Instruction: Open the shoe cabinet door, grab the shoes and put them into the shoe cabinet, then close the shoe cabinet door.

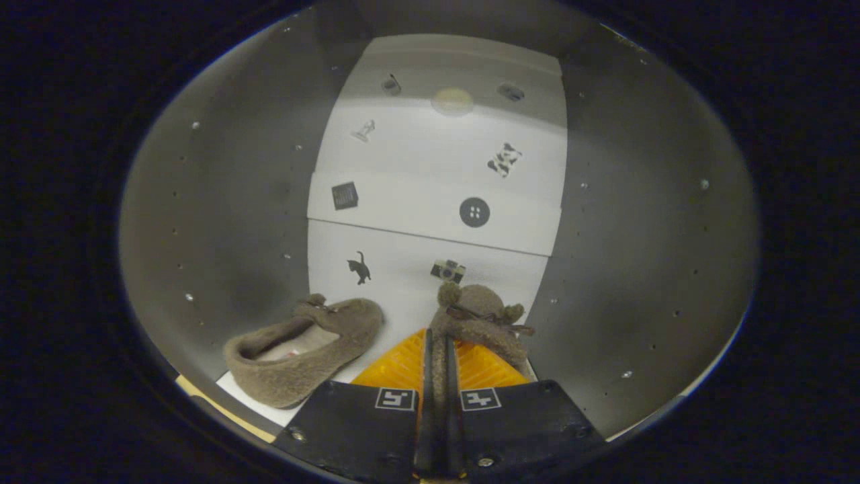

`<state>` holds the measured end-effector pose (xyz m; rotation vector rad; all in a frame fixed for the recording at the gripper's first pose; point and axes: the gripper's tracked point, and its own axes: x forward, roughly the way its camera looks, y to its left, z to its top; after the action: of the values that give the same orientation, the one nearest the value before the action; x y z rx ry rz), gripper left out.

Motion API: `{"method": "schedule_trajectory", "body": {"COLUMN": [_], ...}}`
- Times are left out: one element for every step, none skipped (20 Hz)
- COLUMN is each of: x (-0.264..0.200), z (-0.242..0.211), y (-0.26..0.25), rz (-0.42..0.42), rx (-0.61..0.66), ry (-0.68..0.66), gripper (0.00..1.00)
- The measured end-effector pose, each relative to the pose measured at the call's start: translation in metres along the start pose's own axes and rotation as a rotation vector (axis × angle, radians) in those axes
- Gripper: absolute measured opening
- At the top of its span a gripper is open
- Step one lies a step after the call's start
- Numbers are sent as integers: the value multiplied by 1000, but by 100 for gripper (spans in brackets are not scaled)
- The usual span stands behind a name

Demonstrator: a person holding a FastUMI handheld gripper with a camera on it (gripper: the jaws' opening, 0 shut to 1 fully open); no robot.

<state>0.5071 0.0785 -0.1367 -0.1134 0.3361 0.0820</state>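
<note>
The tool (440,366) is pinched narrow on the edge of the second shoe (480,319), both fingers pressing it, inside the cabinet (222,222). The first shoe (302,356) lies at about 10 o'clock from the fingers. To my eye, best lower the held shoe flat beside its mate, toe toward the back wall (437,202), then open and back straight out.
</note>
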Motion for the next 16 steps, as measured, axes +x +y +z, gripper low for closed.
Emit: {"method": "schedule_trajectory", "body": {"x": [7,11,14,17,21,22,24,25,26,27,28,27,26,24,18,12], "z": [-7,-11,-15,-17,-20,-21,-25,-28,-31,-29,-30,-30,-30,-27,-21,-15], "y": [1,1,3,5,10,18,25,33,38,36,36,36,36,33,34,33], "rz": [1,3,10,13,30,57,80,108,115,112,109,111,105,82,78,68], "rx": [-3,-9,1,15,32,57,77,88,100,104,108,117,117,116,124,135], "ry": [20,32,39,43,47,49,63,74,81,73,76,81,82,73,56,35], "gripper": [11,11,11,11,11,11,11,12,12,14,15,16,17,19,19,25]}}
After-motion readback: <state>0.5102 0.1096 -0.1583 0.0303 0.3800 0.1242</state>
